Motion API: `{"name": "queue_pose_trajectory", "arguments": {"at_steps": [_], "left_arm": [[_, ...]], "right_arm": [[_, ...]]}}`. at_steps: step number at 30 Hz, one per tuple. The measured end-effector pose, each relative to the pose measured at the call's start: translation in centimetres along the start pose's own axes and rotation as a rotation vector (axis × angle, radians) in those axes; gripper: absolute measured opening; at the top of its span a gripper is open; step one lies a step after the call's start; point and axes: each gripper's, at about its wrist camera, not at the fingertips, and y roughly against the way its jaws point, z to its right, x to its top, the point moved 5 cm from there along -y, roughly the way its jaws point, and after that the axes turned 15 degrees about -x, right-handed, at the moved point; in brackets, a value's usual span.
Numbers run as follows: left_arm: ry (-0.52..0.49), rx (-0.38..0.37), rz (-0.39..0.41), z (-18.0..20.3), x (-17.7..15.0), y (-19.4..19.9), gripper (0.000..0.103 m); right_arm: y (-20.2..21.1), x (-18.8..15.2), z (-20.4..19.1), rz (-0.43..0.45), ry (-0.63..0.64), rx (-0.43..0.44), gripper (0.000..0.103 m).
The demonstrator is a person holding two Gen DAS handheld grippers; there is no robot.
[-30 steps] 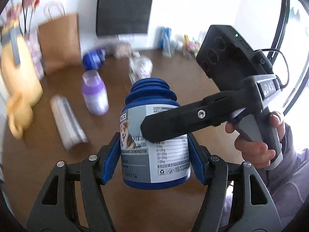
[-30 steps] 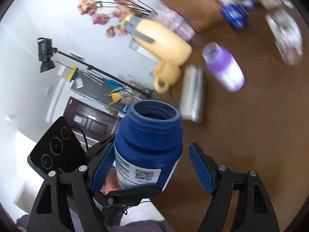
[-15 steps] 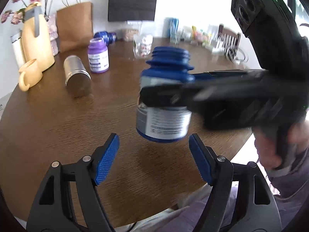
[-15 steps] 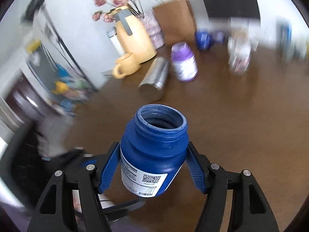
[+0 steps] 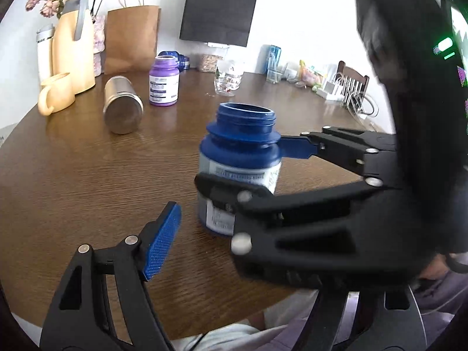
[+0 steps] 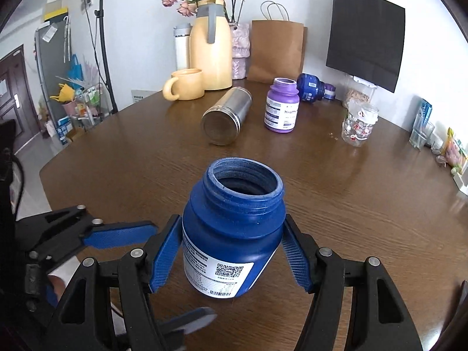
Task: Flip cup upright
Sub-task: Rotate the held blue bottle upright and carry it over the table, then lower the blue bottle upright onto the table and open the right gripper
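A blue plastic jar (image 6: 234,234) with a white label stands upright, mouth open to the top, its base down at the brown table (image 6: 365,219). My right gripper (image 6: 232,234) is shut on the jar's body, one blue pad on each side. In the left wrist view the same jar (image 5: 239,163) shows with the right gripper (image 5: 239,166) reaching across from the right. My left gripper (image 6: 184,275) is open and drawn back, clear of the jar; only its left finger (image 5: 161,242) shows in its own view.
A steel tumbler (image 6: 226,122) lies on its side behind the jar. Further back stand a purple jar (image 6: 282,108), a glass jar (image 6: 359,122), a yellow mug (image 6: 185,84) and a yellow jug (image 6: 210,49). Another blue jar (image 6: 310,87) lies by a brown paper bag (image 6: 278,49).
My left gripper let go of the blue jar and pulled back. My right gripper shut on it and brought it down to the table, upright.
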Motion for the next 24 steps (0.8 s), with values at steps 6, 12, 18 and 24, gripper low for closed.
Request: {"name": "queue_pose_trajectory", "arguments": {"at_steps": [6, 12, 18, 24], "left_arm": [[0.019, -0.030, 0.001, -0.4, -0.5, -0.6, 0.054], [0.001, 0.011, 0.002, -0.5, -0.2, -1.4, 0.054], [0.084, -0.032, 0.010, -2.0, 1.3, -2.9, 0.054], [0.038, 0.035, -0.015, -2.6, 2.9, -4.2, 0.055]], "right_arm": [[1.2, -0.9, -0.2, -0.023, -0.029, 0.071, 0.070], [2.5, -1.7, 0.6, -0.024, -0.075, 0.132, 0.071], [1.5, -0.8, 1.9, 0.001, -0.107, 0.098, 0.069], [-1.5, 1.0, 2.9, 0.003, -0.117, 0.042, 0.053]]}}
